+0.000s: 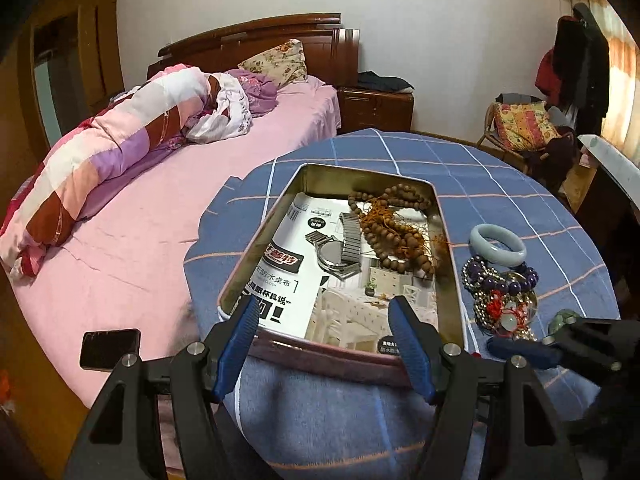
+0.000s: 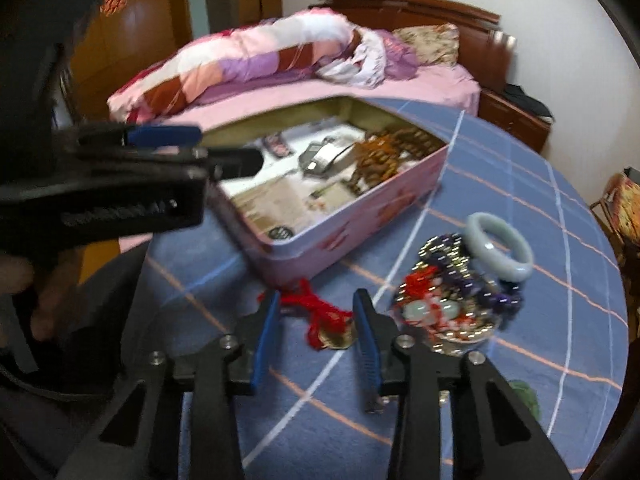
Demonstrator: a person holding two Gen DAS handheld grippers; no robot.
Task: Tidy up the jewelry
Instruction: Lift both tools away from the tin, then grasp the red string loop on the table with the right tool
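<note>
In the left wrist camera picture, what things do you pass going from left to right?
Black phone on the pink bed → silver metal wristwatch in the tin → brown wooden bead strands → pale green jade bangle.

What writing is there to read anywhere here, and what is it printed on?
"防水桌布": on the printed paper sheet lining the tin box.
Red brand badge on the same sheet: too distorted to read.
Large black characters near the box's front edge: partly hidden by the left gripper.
Small round black labels on the sheet: too small.
Right wrist view: everything blurred.
</note>
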